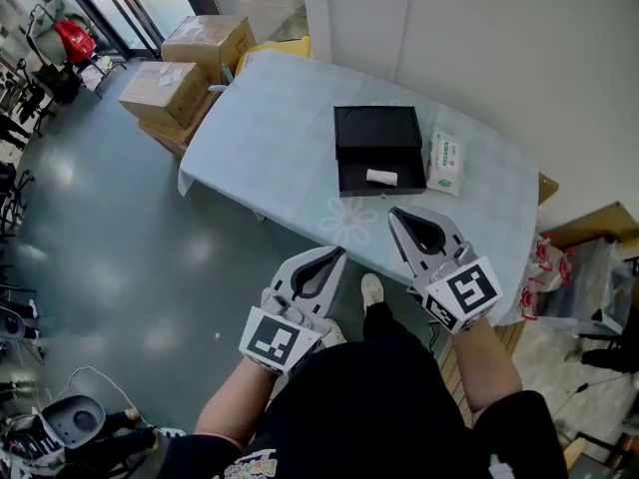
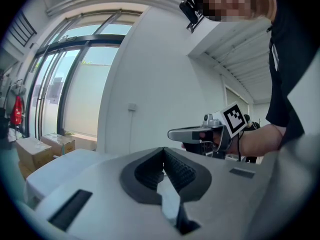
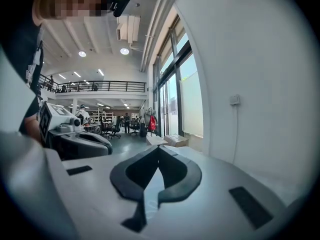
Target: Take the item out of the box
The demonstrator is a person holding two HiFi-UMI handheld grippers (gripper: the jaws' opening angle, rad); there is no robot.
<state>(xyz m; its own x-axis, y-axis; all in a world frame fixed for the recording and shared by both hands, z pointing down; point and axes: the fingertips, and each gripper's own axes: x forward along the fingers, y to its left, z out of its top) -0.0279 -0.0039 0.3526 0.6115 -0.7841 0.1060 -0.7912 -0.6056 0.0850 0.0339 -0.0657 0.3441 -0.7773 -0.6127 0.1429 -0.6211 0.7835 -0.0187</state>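
An open black box (image 1: 378, 151) lies on the table (image 1: 270, 138) with its lid folded back. A small white item (image 1: 381, 177) rests in its tray. My left gripper (image 1: 335, 253) is shut and empty, held off the table's near edge, well short of the box. My right gripper (image 1: 394, 214) is shut too, its tip just in front of the box's near side, holding nothing. In the left gripper view the shut jaws (image 2: 163, 150) point at a white wall, with the right gripper (image 2: 210, 132) off to the right. The right gripper view shows shut jaws (image 3: 159, 149) and the left gripper (image 3: 70, 131).
A white and green packet (image 1: 445, 161) lies right of the box. Cardboard cartons (image 1: 188, 66) stand on the floor beyond the table's far left end. Bags (image 1: 574, 282) sit at the right. A grey floor (image 1: 110, 228) spreads to the left.
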